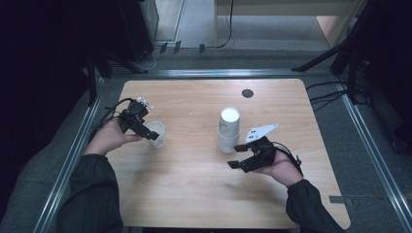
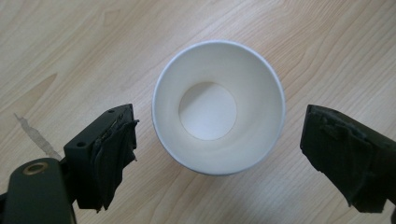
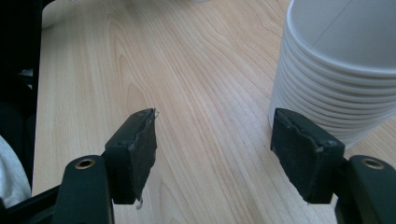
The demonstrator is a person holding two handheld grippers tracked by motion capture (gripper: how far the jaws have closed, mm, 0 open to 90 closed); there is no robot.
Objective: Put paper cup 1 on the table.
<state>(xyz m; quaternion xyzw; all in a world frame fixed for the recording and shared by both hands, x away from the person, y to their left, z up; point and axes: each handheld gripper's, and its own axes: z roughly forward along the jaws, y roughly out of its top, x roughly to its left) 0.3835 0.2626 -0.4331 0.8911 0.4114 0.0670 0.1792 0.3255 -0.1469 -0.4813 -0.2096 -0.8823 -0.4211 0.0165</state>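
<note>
- Left gripper view looks straight down into the single paper cup [image 2: 218, 112], which stands upright on the table [image 2: 70, 46], mouth up, its long axis running along my line of sight.
- My left gripper [image 2: 219, 154] has its jaws spread wide, one on either side of the rim, with a clear gap each side; nothing is held.
- From the high view, that cup [image 1: 156, 133] sits at the left of the table, right at my left gripper [image 1: 145, 131], so that hand is much the nearer.
- My right gripper [image 3: 215, 149] is half open and empty, with the stack of cups [image 3: 336, 65] just beside its right jaw and outside the gap.
- I judge any regrasp needs a straight drop.
</note>
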